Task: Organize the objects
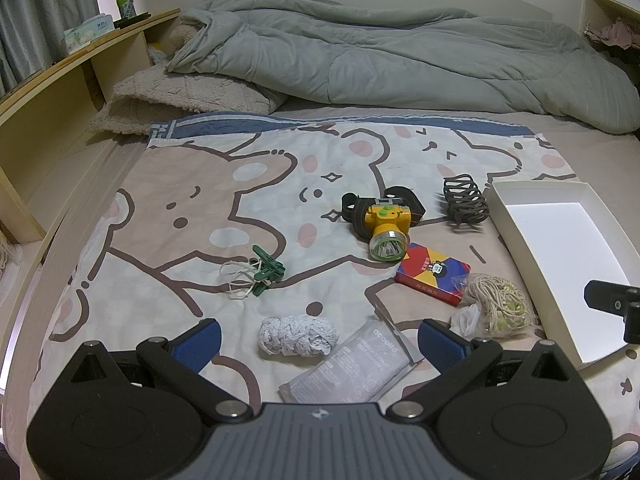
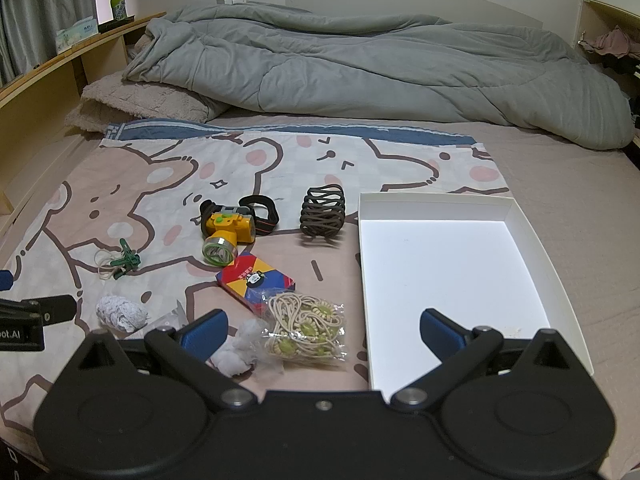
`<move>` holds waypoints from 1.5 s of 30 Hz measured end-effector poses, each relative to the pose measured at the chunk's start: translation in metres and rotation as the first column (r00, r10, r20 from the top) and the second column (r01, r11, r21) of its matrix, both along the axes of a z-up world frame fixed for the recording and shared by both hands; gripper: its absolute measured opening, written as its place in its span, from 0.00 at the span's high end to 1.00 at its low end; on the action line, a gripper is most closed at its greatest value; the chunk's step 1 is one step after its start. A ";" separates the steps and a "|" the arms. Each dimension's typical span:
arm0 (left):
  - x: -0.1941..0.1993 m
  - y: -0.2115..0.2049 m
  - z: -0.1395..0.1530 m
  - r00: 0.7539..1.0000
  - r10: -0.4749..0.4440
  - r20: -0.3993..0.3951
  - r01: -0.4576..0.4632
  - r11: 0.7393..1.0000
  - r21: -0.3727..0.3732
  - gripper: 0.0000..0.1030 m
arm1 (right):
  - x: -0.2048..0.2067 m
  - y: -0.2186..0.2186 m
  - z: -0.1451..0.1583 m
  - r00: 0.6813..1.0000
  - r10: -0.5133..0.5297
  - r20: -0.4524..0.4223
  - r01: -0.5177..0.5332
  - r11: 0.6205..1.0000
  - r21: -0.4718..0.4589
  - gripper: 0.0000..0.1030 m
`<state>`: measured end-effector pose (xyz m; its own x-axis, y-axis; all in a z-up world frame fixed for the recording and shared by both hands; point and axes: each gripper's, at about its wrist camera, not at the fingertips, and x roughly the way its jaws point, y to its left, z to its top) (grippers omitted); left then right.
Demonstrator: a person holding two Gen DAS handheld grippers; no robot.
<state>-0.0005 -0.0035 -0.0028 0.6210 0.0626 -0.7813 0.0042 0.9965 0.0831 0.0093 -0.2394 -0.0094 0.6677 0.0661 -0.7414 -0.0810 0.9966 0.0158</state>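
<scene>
Above bear-print sheet [image 1: 192,208]: both hand-held grippers [image 1: 318,338] [image 2: 324,330] level, spread wide.

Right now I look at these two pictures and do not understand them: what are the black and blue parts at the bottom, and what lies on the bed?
Each picture comes from a camera on a hand-held gripper that a person carries. The blue pads are its fingers. The left hand-held gripper and right hand-held gripper are both open and hold nothing. On the bear blanket lie a yellow headlamp, a card box, a green clip, a bag of cords and a dark hair claw. The white tray is empty.
</scene>
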 end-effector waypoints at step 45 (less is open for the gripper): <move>0.000 -0.001 -0.002 1.000 -0.001 -0.003 0.001 1.000 -0.004 0.00 | -0.004 -0.001 -0.006 1.000 -0.001 -0.004 0.001 1.000 -0.007 0.00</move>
